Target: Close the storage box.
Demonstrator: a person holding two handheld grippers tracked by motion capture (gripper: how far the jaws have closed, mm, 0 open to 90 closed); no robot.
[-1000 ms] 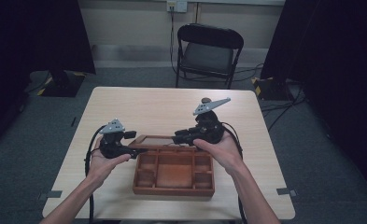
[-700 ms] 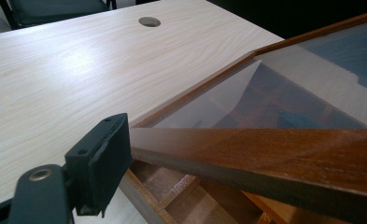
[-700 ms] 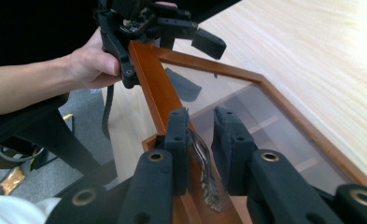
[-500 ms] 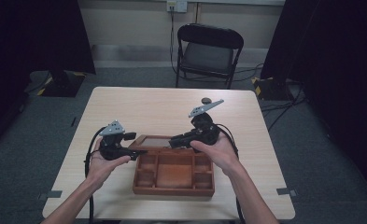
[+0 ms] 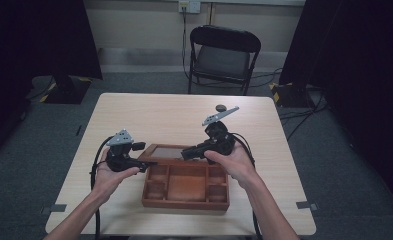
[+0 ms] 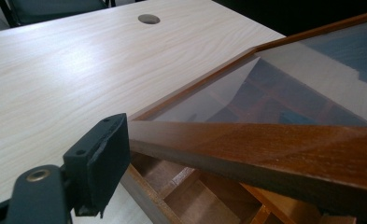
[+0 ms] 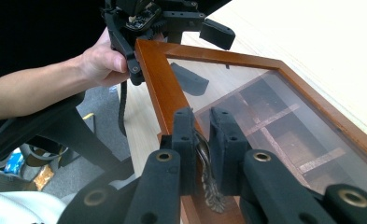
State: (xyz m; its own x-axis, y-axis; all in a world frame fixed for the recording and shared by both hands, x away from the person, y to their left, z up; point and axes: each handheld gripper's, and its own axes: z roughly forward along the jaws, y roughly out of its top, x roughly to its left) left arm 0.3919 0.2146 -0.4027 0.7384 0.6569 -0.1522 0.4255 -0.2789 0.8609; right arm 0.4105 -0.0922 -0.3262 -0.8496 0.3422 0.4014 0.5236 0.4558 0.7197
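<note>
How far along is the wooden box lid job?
Done: the glass lid is off the box, tilted partway up. In hand: the left gripper clamps the lid's frame corner, and the right gripper has its fingers shut on the metal clasp. Left: swinging the lid to its end position. I cannot tell which way.

Our right gripper [image 7: 201, 140] has just been closing; its fingers [image 7: 183, 140] now pinch the lid's [image 7: 284, 112] metal latch [image 7: 204, 163] between them.
</note>
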